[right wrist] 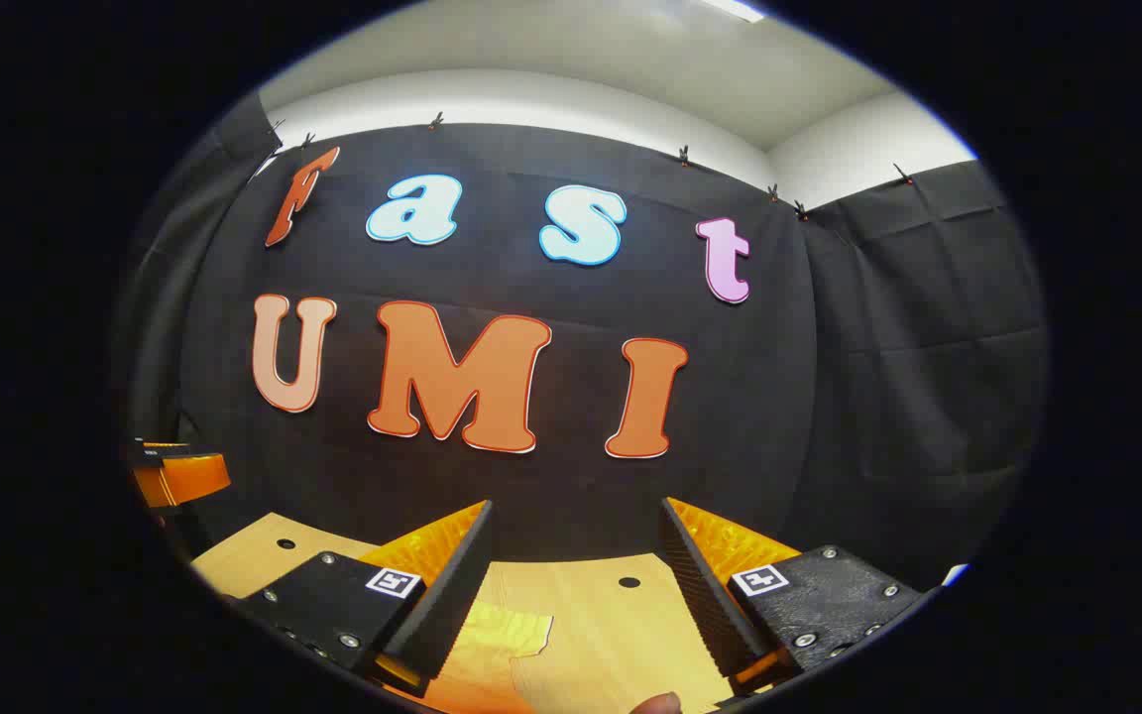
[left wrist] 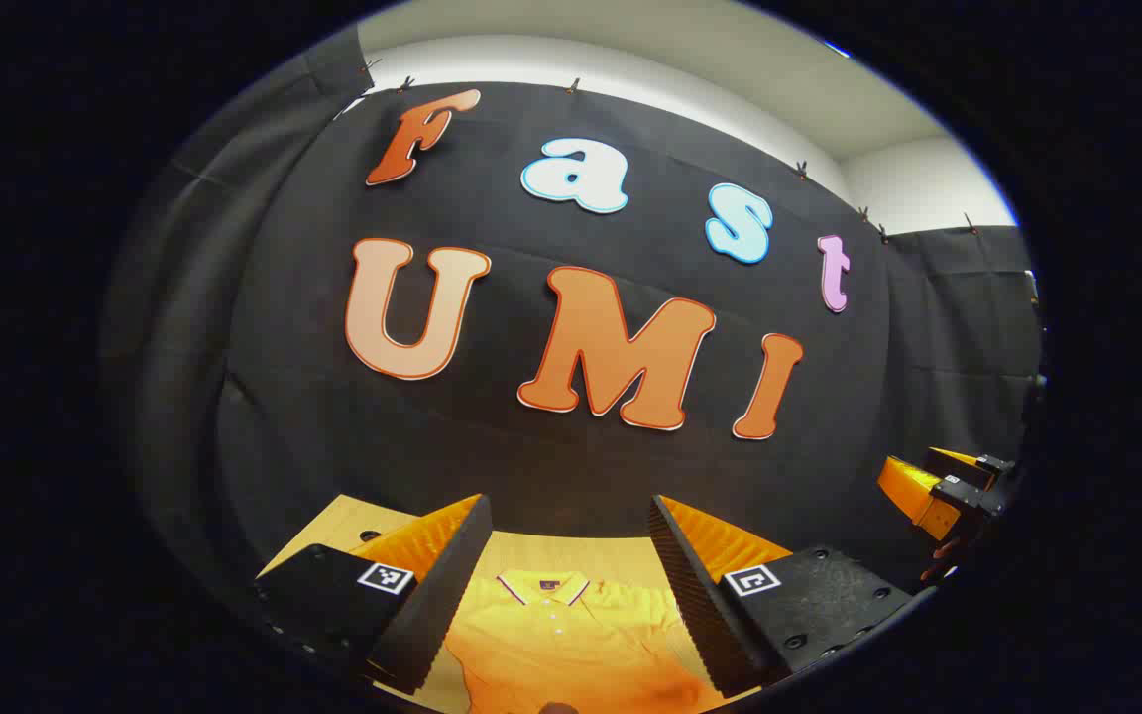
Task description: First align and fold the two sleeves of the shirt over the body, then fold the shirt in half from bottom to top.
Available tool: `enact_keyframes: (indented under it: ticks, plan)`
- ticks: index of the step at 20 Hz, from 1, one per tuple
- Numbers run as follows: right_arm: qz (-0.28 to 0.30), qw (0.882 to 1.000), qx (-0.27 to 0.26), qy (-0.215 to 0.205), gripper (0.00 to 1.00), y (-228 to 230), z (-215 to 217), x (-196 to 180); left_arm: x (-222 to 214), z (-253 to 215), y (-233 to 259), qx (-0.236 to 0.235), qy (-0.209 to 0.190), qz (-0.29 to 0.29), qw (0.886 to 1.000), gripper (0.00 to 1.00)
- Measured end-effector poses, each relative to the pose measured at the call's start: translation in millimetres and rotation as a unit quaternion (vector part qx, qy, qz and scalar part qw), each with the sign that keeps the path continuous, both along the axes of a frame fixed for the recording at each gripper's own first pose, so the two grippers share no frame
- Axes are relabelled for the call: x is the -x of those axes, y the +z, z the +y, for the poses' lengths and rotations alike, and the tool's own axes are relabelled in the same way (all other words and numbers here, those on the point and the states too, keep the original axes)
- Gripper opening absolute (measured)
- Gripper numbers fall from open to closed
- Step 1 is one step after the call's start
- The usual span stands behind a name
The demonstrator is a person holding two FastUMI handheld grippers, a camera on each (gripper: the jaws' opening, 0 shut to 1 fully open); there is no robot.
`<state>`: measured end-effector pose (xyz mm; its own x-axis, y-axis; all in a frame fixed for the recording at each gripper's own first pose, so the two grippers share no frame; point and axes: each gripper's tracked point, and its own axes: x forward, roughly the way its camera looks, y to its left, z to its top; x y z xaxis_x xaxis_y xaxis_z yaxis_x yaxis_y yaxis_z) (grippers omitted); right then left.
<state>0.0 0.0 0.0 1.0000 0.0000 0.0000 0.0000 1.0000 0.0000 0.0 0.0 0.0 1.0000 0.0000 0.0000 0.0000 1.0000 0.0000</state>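
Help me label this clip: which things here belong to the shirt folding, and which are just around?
For the job:
shirt, spread flat
left gripper, open
right gripper, open

Just around:
table, with holes in its top
clips pinning the wall cloth

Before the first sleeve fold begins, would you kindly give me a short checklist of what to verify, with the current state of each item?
1. Left gripper open with nothing between its fingers: ok.
2. Right gripper open with nothing between its fingers: ok.
3. Shirt lying collar-up on the table: ok.
4. Both sleeves flat and aligned: cannot tell; only one sleeve shows.
5. Grippers lowered to the fabric: not ok; both sit above it.
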Motion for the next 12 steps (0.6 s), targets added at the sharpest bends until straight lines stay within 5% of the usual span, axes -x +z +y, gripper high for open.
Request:
enact_keyframes:
  ticks: [12]
  plan:
    - [0.005,0.996,0.016,0.087,0.98,-51,22,-49,-20,-18,-18,-0.031,0.046,-0.031,0.998,0.98]
